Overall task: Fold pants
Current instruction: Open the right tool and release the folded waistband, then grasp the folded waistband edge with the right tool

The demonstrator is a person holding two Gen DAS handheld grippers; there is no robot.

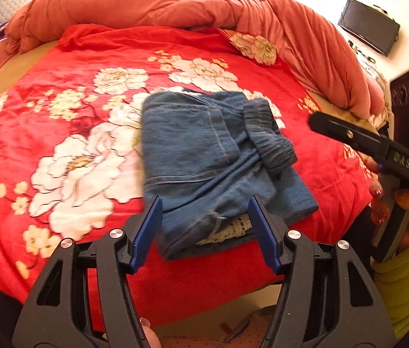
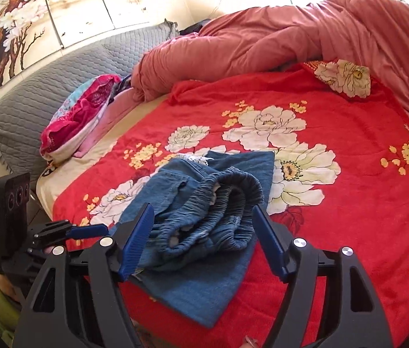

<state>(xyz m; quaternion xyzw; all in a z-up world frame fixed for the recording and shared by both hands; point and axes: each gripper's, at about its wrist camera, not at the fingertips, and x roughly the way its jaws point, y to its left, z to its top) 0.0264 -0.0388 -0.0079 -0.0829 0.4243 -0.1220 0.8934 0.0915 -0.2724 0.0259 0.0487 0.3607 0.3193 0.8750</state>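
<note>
Looking along the left gripper [image 1: 204, 232], its jaws stood apart and empty over the folded pants [image 1: 219, 156] on the red blanket [image 1: 59, 116]; from the right gripper [image 2: 204, 240], jaws gaped wide, holding nothing, pants [image 2: 204, 217] lying beneath

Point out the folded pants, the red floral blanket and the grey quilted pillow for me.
folded pants [image 1: 201, 145], left wrist view, on the flat denim top panel.
red floral blanket [image 2: 358, 174], right wrist view, on bare red fabric right of the flowers.
grey quilted pillow [image 2: 30, 110], right wrist view, on its quilted face.
</note>
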